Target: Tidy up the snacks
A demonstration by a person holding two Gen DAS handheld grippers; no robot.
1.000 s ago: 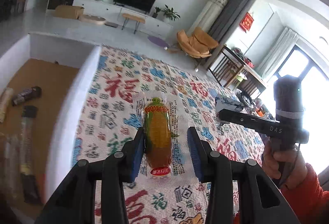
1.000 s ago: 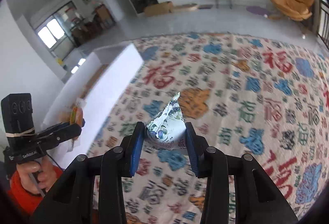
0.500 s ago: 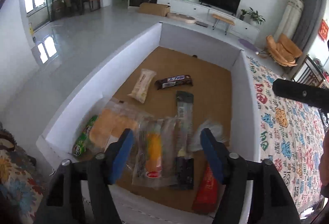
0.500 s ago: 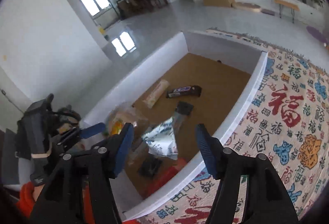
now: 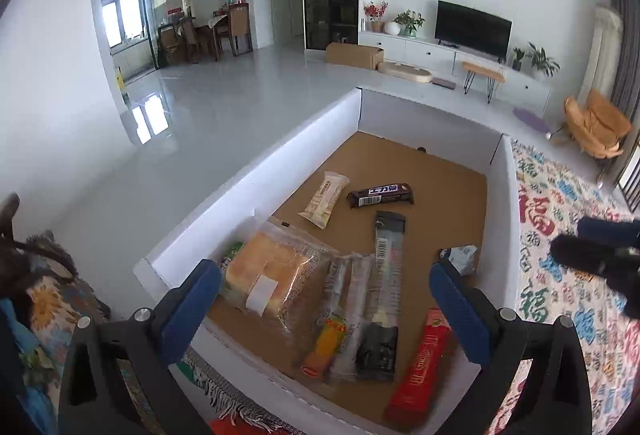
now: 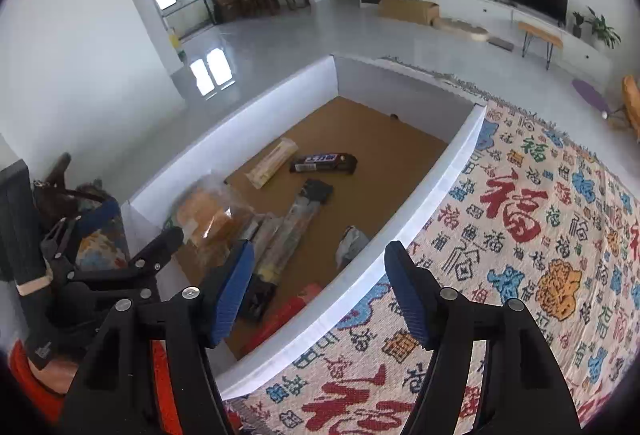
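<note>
Both drops are done — the left gripper [image 5: 324, 299] and right gripper [image 6: 320, 287] have just been opening, fingers now wide with nothing between them. The corn snack [image 5: 326, 345] lies near the front wall of the white box [image 5: 256, 175], the silver packet [image 6: 350, 241] against its carpet-side wall — so more snacks can be fetched.

Left tool [image 5: 324, 299] — black frame, blue pads, silver screws — red sleeve [image 6: 36, 383].
</note>
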